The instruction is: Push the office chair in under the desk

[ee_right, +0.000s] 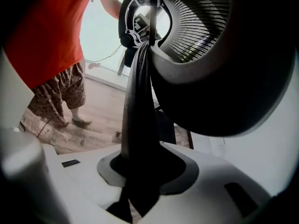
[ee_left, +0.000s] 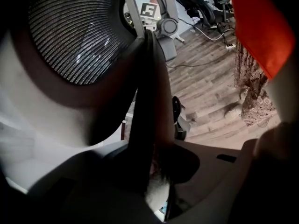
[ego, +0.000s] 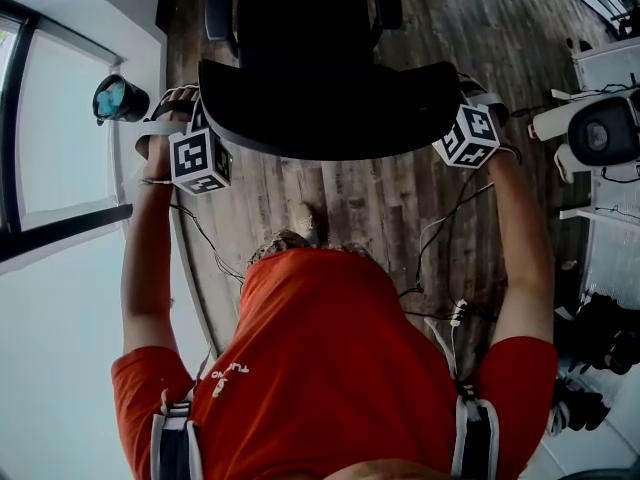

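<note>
- Office chair [ego: 310,78], black, stands on the wooden floor [ego: 380,198] right in front of the person, with its seat and two armrests [ego: 218,10] on the far side of the backrest [ego: 320,118].
- The backrest has a mesh panel inside a dark rim, and its curved top edge faces the person's orange shirt [ego: 330,358].
- Left gripper [ee_left: 149,167]: the jaws are closed partway on the backrest's left edge. The dark rim runs down between them and both pads press on it.
- Right gripper [ee_right: 140,171]: it has the same hold on the backrest's right edge, the jaws narrowed onto the dark rim, which fills the gap between them.
- Both arms reach forward, one on each side of the backrest. The marker cubes [ego: 200,160] sit just below its two outer corners.
- White furniture [ego: 605,63] stands along the right edge of the floor, well apart from the chair.
- Cables trail over the floor between the chair and the person.
</note>
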The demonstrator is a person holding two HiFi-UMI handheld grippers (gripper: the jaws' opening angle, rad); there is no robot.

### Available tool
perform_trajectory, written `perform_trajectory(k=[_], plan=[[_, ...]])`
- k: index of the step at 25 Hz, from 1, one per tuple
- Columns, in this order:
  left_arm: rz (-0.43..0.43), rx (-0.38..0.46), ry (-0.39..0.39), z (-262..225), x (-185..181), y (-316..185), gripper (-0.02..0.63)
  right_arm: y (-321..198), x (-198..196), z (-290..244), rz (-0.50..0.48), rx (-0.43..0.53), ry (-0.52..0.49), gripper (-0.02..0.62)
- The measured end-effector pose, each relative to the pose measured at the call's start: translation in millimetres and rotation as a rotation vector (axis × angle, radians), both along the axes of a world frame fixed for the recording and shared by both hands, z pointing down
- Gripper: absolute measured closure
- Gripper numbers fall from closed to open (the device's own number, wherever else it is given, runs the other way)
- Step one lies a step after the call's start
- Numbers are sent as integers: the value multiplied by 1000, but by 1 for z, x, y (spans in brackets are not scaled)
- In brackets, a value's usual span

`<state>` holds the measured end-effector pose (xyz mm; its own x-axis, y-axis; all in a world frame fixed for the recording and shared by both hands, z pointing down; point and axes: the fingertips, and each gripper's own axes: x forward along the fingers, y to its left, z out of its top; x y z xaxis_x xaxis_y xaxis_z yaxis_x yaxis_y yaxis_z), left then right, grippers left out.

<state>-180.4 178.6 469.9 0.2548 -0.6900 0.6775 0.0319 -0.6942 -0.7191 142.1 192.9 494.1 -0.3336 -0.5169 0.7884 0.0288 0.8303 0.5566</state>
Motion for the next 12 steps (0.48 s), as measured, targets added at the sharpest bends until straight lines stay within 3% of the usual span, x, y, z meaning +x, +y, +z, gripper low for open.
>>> perform_trajectory(k=[12], plan=[[6, -18, -11, 0, -13, -96, 509, -90, -11, -2, 26, -11, 4, 460]])
